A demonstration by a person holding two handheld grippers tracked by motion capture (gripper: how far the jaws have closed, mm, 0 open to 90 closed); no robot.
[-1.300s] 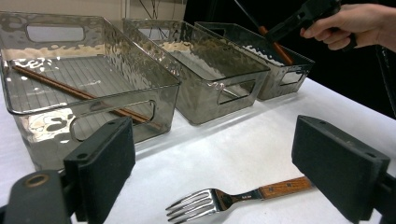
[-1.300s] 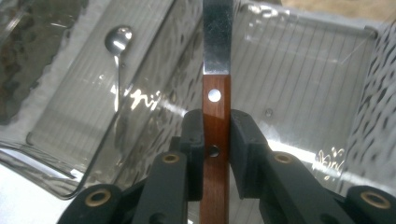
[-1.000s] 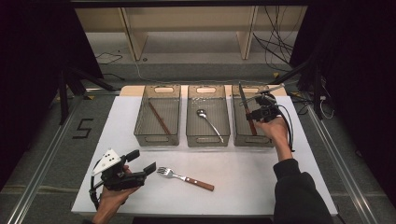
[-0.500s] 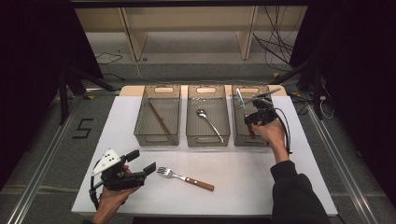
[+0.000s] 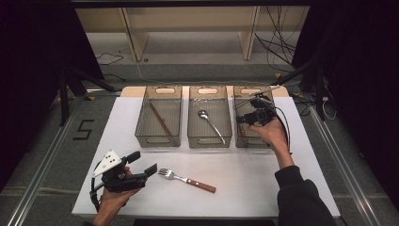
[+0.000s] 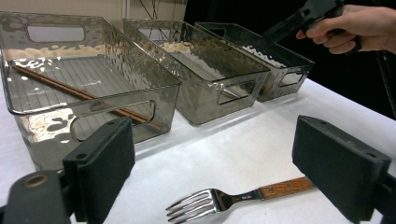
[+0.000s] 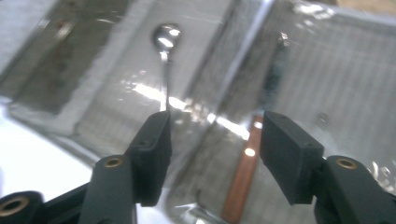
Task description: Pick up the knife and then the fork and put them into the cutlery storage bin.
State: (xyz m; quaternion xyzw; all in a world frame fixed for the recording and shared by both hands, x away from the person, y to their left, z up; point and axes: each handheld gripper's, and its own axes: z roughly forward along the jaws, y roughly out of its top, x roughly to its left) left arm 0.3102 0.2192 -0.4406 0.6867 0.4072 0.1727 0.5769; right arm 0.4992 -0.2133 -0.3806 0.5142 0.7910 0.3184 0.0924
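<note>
A fork [image 5: 186,178] with a wooden handle lies on the white table [image 5: 254,183] near the front. My left gripper [image 5: 145,162] rests just left of it, open, and in the left gripper view the fork [image 6: 233,198] lies ahead between the wide jaws of the left gripper [image 6: 217,149]. My right gripper [image 5: 244,117] hovers over the right bin [image 5: 247,89]. Its jaws have just been opening and nothing sits between the pads of the right gripper [image 7: 217,140]. Below them a wood-handled utensil [image 7: 243,177] lies in that bin, its front end hidden.
Three smoky clear bins stand in a row at the back. The left bin [image 5: 162,89] holds a brown chopstick [image 5: 160,117]. The middle bin [image 5: 208,90] holds a spoon [image 5: 209,123]. Cables trail past the table's far right corner.
The right gripper's jaws went from nearly shut to wide open and the hand shifted slightly. The long piece it held upright now lies in the right bin. The left hand stayed put.
</note>
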